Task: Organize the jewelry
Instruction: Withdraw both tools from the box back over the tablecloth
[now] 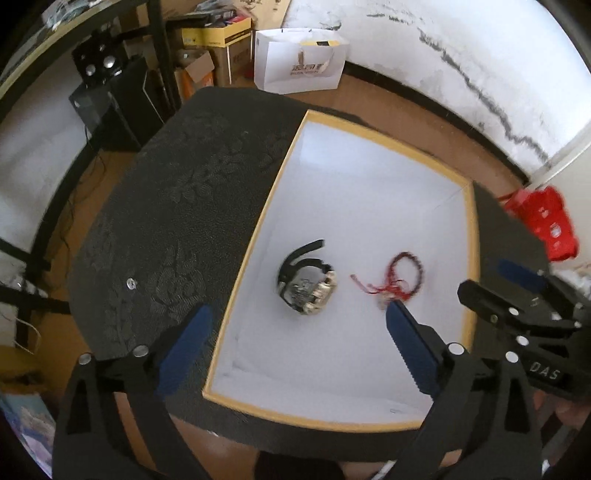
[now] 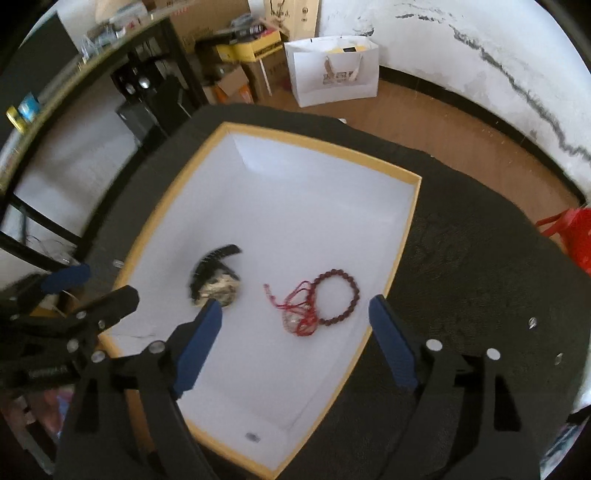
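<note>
Box: a shallow white box point(image 2: 388, 236) with a yellow rim sits on a black patterned table point(image 1: 166, 206)
Watch: a watch point(image 1: 308, 284) with a black strap lies on its side in the box, left of the bracelet; blurred in both views
Bracelet: a dark red bead bracelet point(image 2: 338, 297) lies in the box; red cord point(image 2: 299, 306) tangles against it
Left gripper: left gripper point(image 1: 295, 332) hangs over the box's near left part; jaws wide apart, holding nothing
Right gripper: right gripper point(image 2: 295, 328) hangs over the bracelet and cord; jaws wide apart, empty; its side reads "DAS" in the left view
Writing: a white paper bag point(image 2: 334, 72) on the floor bears a gold logo, unreadable; yellow carton point(image 1: 218, 35) print too small to read
</note>
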A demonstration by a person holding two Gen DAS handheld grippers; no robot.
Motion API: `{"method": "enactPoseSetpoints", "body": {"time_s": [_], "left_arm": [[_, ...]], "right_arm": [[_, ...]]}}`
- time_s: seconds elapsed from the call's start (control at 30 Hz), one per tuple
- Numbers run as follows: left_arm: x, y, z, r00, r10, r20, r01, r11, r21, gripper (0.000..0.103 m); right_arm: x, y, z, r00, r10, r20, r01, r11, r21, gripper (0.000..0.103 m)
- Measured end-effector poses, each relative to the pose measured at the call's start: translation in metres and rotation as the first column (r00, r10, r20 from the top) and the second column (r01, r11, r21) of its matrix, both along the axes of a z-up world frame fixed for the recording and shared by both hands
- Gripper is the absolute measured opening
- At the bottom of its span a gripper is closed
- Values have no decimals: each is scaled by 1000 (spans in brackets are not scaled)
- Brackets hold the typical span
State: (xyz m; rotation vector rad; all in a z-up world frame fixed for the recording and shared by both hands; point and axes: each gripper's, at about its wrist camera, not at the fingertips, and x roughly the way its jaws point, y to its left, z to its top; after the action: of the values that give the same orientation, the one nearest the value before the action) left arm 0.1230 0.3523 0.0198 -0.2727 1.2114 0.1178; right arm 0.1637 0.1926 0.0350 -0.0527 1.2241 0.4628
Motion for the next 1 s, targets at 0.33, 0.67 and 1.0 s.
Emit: {"method": "enactPoseSetpoints", "body": {"time_s": [0.33, 0.67, 1.0], "left_arm": [[-39, -81, 67, 985, -88, 145, 75, 993, 95, 95], [-65, -282, 54, 906, -340, 252, 318, 940, 124, 95], [-36, -410, -2, 854, -470, 224, 435, 880, 190, 95]], "right_arm": [[-77, -152, 58, 984, -126, 123, 114, 989, 99, 83], [-168, -348, 68, 868, -388, 309, 410, 912, -4, 86], [-158, -445, 12, 825, -496, 271, 526, 849, -45, 90]]}}
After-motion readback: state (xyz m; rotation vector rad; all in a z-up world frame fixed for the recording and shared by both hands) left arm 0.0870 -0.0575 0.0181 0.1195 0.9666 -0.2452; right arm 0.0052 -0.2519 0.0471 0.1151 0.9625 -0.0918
